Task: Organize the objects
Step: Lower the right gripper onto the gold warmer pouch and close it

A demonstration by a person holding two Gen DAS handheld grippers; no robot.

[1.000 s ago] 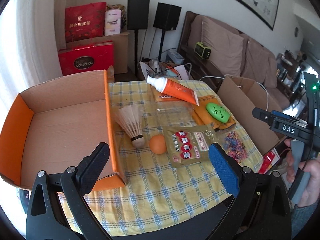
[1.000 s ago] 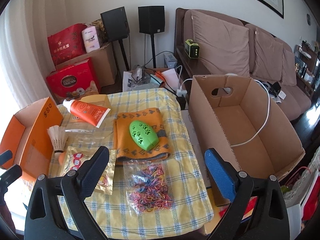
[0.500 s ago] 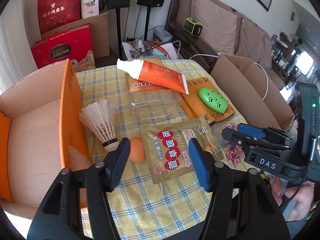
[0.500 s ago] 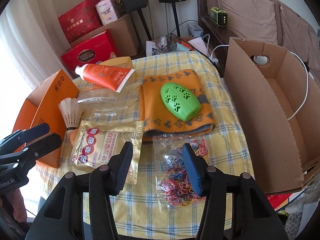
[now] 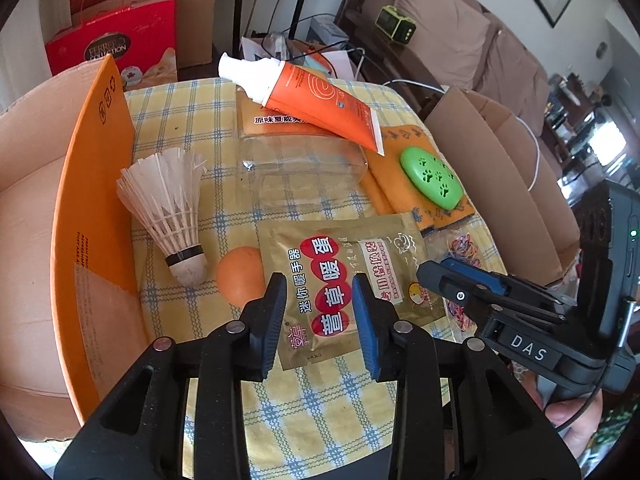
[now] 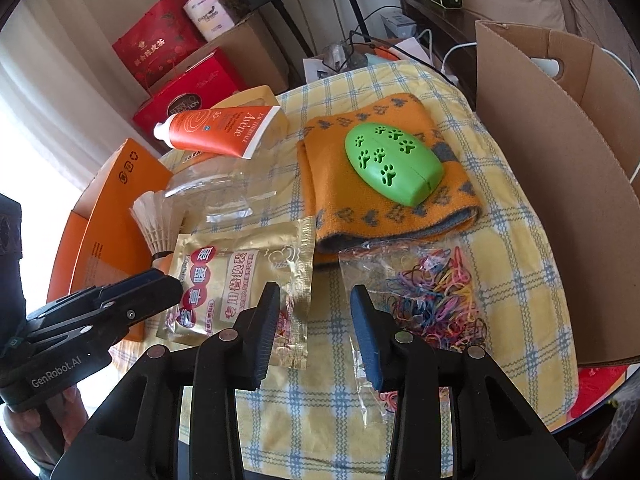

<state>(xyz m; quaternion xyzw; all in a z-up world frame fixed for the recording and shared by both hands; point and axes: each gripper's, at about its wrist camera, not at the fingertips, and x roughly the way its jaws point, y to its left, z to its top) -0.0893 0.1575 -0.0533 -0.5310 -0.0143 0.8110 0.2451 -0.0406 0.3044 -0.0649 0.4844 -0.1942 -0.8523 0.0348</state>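
Left hand-held gripper hovers low over the gold sachet, fingers apart w/ a narrow gap, nothing clamped. Orange ball sits just to its left, shuttlecock further left beside the orange box wall. Right hand-held gripper also apart, narrow gap, nothing held; it's poised btwn the sachet's right edge and the bag of rubber bands, which lies just to its right. Green paw-print case rests on the orange cloth ahead of it, brown carton far right.

Risks, as I judge them: sachet is flat on the bench cloth, so fingers may skid over it or pinch the tablecloth instead. Sachet overlaps the ball, so lifting it could send the ball rolling off. Both grippers are close together, so they might collide. Loose bag could spill bands if grabbed by one corner.
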